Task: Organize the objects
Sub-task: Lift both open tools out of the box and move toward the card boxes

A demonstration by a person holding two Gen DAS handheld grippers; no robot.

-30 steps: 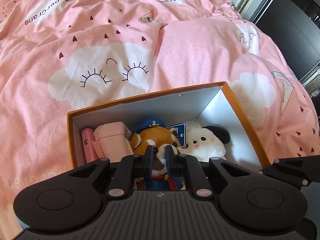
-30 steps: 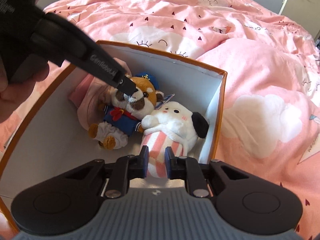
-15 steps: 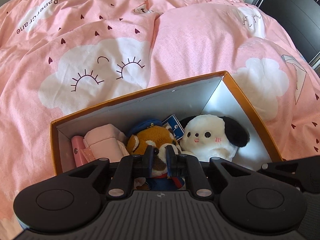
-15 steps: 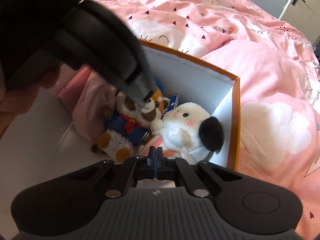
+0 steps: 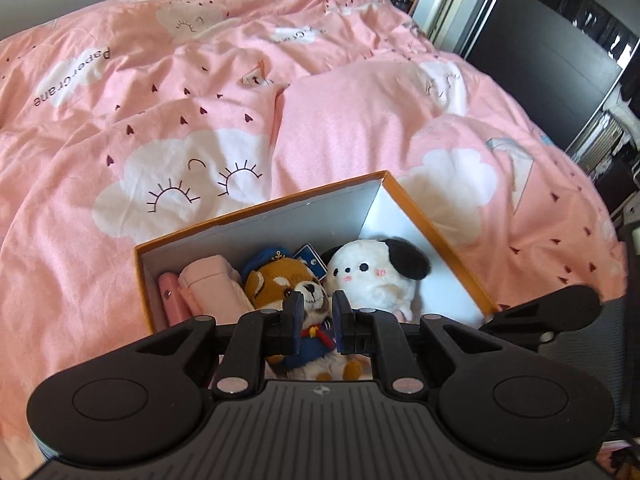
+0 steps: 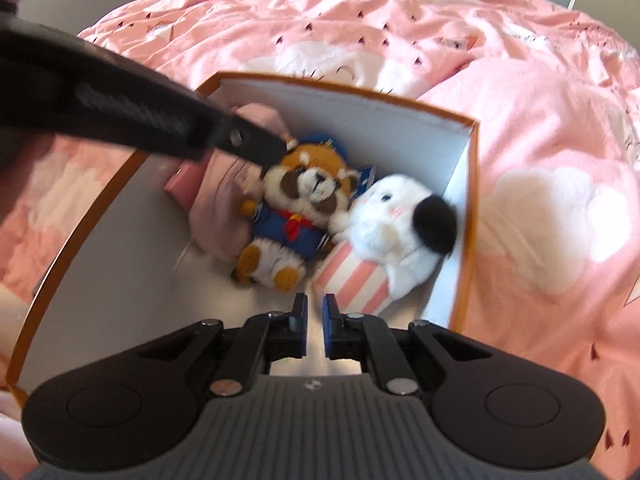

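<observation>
1. The left tool (image 5: 316, 312) was clenched to a narrow slit with nothing pinched in it, and hung over the orange box (image 5: 256, 208) on the pink bed quilt (image 5: 200, 100).
2. Straight ahead of its tips, the sailor-suited brown plush (image 5: 280, 280) lay in the box.
3. In the right wrist view, the left tool's tip sat at that plush's ear; I could not tell whether it touched.
4. Ahead and to the right of the left tool lay the white dog plush (image 5: 368, 276), against the brown one.
5. Ahead and to its left was a pink pouch (image 5: 212, 288).
6. The right tool (image 6: 315, 312) was all but closed. Its jaws had just parted a crack, with nothing between them.
7. The dog's striped body lay just beyond its right tip.
</observation>
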